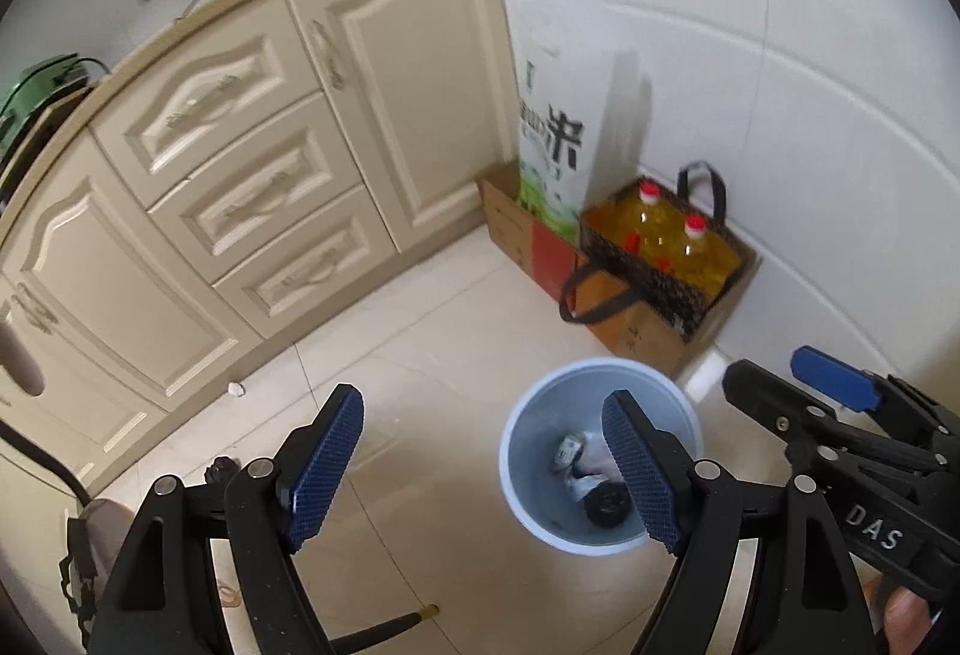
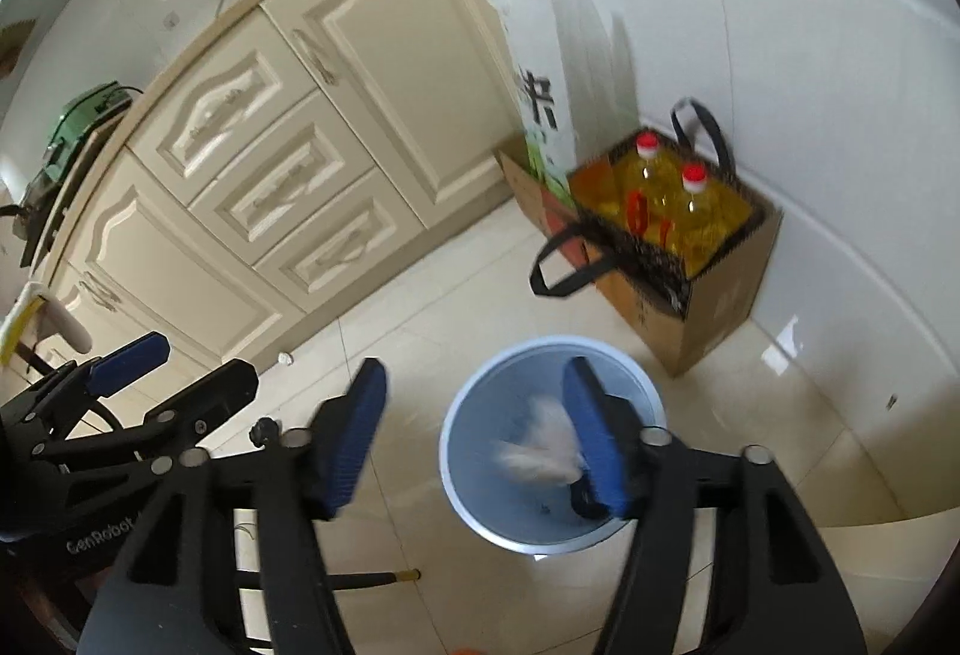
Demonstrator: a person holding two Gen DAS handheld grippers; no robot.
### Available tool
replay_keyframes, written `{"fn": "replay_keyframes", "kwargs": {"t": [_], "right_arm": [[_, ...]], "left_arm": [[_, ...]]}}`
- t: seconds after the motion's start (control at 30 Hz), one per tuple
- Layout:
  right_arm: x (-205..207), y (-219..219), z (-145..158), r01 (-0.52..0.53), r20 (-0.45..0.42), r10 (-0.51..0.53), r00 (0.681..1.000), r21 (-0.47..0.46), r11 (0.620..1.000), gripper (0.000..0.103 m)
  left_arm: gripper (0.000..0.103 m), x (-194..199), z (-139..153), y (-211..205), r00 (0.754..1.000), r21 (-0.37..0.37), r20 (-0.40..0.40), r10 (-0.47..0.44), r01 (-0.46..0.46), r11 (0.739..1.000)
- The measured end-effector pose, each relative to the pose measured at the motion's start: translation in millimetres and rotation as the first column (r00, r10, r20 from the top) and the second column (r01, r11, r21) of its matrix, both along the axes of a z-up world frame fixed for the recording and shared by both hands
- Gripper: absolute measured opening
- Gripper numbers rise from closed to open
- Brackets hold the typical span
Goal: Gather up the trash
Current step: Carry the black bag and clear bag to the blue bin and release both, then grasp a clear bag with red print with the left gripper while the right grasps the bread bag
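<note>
Both the left gripper [image 1: 483, 466] and the right gripper [image 2: 474, 433] are hanging released and empty above the round pale-blue plastic bin [image 2: 447, 451] at lower centre, so that the blurred white scrap [image 2: 540, 451] is dropping inside.

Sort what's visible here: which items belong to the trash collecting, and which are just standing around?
Part of the job:
- blue bin
- trash in the bin
- white scrap on the floor by the cabinet
- left gripper and right gripper, both open

Just standing around:
- rice bag
- oil bottles in a carrier bag
- cardboard box
- cabinet
</note>
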State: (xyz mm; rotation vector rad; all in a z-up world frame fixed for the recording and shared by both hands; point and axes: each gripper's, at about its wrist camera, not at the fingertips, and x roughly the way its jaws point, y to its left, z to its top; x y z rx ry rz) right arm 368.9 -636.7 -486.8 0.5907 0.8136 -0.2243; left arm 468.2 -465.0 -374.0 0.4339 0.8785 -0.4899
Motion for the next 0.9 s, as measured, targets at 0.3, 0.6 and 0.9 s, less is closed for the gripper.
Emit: {"fn": "replay_keyframes", "kwargs": {"t": [0.3, 0.6, 0.9], "right_arm": [[-31, 44, 105, -0.041, 0.096, 0.050, 0.994, -0.096, 0.995, 0.083], [-67, 153, 239, -0.147, 0.242, 0.209, 0.947, -0.250, 0.957, 0.099], [-67, 300, 319, -0.297, 0.281, 0.428, 0.859, -0.407, 0.864, 0.103]], "left_arm": [[0.090, -83, 110, 87, 0.985, -0.083, 0.164, 0.046, -0.032, 0.996], [0.102, -178, 221, 245, 0.922, -0.253, 0.320, 0.216, -0.137, 0.958], [0.102, -237, 254, 405, 0.805, -0.265, 0.456, 0.378, -0.283, 0.922]]}}
